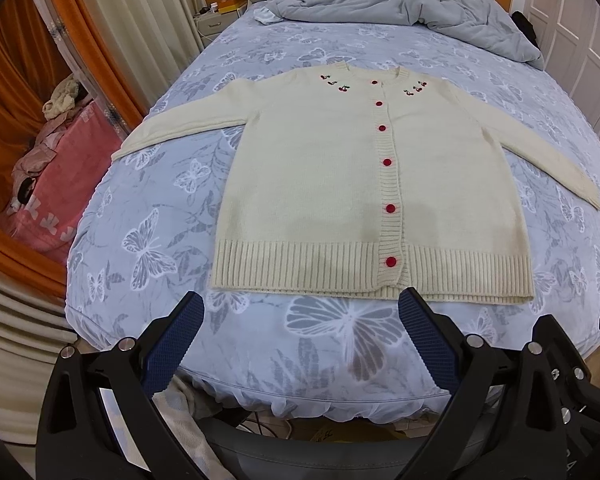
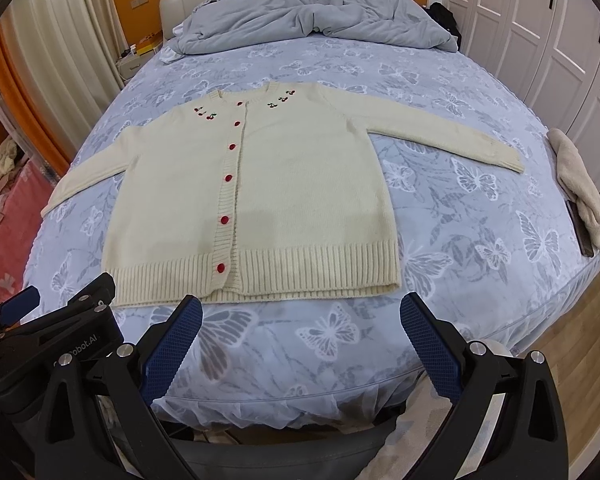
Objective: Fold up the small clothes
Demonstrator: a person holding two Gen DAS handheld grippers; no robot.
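Observation:
A cream knitted cardigan [image 1: 320, 168] with red buttons and cherry embroidery lies flat and buttoned on the bed, front up, both sleeves spread out to the sides. It also shows in the right wrist view [image 2: 300, 200]. My left gripper [image 1: 302, 304] is open and empty, held above the foot of the bed just short of the cardigan's ribbed hem. My right gripper [image 2: 300, 306] is open and empty, also just short of the hem, to the right of the left one. The left gripper's body [image 2: 60, 320] shows at the lower left of the right wrist view.
The bed [image 1: 340, 340] has a blue butterfly sheet. A rumpled grey duvet [image 2: 300, 12] lies at the head end. A beige cloth [image 2: 580, 188] and a dark flat object [image 2: 580, 232] lie at the right bed edge. Pink bedding and clothes [image 1: 52, 168] are piled on the left.

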